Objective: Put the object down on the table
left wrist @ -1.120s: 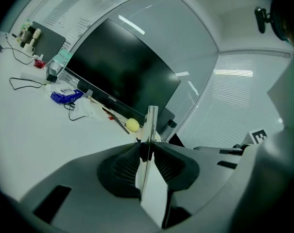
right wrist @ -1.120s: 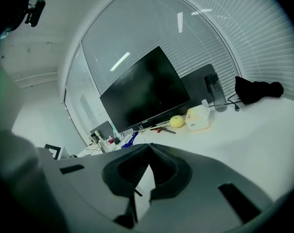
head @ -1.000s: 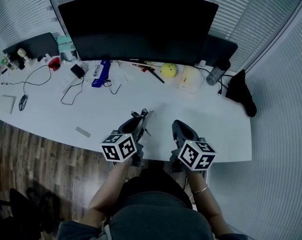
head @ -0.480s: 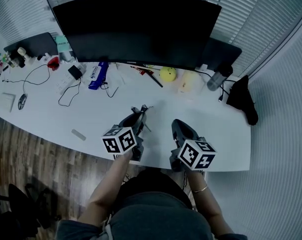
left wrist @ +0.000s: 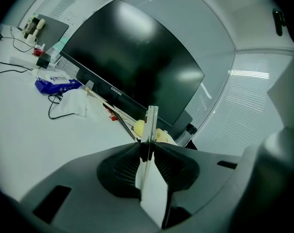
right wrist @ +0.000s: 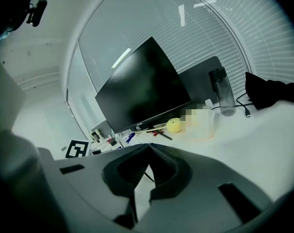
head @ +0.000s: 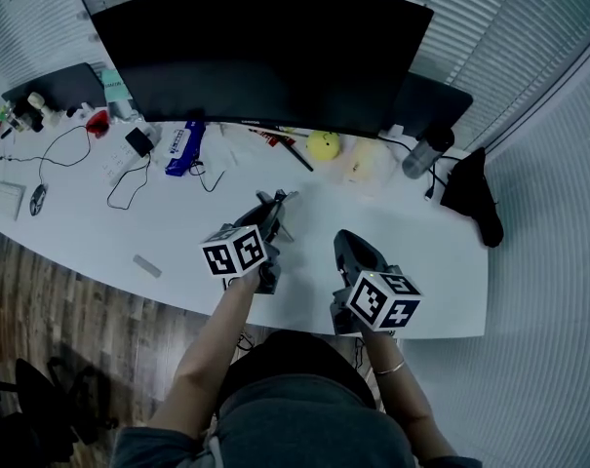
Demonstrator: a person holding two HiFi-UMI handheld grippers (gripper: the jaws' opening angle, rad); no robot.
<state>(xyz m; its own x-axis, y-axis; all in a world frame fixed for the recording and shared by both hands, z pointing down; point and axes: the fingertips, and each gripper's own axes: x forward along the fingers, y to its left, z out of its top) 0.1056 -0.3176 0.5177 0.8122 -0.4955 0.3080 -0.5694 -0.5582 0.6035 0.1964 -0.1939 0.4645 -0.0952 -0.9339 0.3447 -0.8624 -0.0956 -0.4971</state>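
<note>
My left gripper (head: 275, 209) hangs over the middle of the white table (head: 197, 227), shut on a thin flat pale card (head: 284, 201). In the left gripper view the card (left wrist: 149, 130) stands edge-on between the pads, its top sticking out past the jaw tips and its wider lower part running back toward the camera; the left gripper (left wrist: 147, 149) pinches it about halfway up. My right gripper (head: 344, 244) is near the table's front edge, to the right of the left one. In its own view the right gripper (right wrist: 149, 147) has its jaws closed together with nothing between them.
A wide black monitor (head: 265, 52) fills the back of the table. In front of it lie a yellow ball (head: 323, 145), pens, a blue packet (head: 184, 147) and cables (head: 129, 178). A bottle (head: 420, 150) and a black cloth (head: 470, 198) sit at the right.
My left gripper has moved forward over the table, away from the front edge, with the card still in it. The right gripper has stayed put.
</note>
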